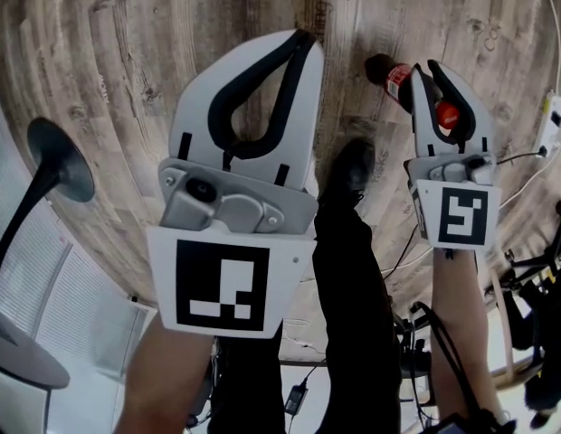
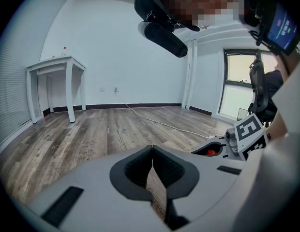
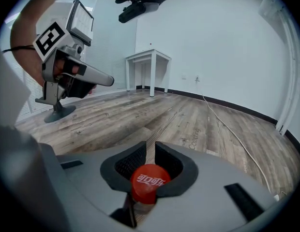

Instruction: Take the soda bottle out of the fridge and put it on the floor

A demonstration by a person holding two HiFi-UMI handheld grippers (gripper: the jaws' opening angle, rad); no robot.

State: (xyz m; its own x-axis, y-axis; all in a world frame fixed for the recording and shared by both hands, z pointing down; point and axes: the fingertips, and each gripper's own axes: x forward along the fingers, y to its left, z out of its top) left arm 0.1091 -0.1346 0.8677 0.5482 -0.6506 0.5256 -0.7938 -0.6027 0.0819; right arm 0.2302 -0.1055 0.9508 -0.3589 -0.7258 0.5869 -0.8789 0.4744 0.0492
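**Bottle held by the right gripper**

The left gripper (image 1: 303, 39) has its jaws closed together, tip against tip, and nothing is between them. It points down at the wooden floor (image 1: 127, 61). The right gripper (image 1: 430, 70) grips the bottle (image 1: 389, 72) at the neck. The red cap (image 3: 149, 181) sits between the jaws, just behind the tips, and the dark body hangs below them toward the floor. Whether the bottle touches the floor cannot be told.
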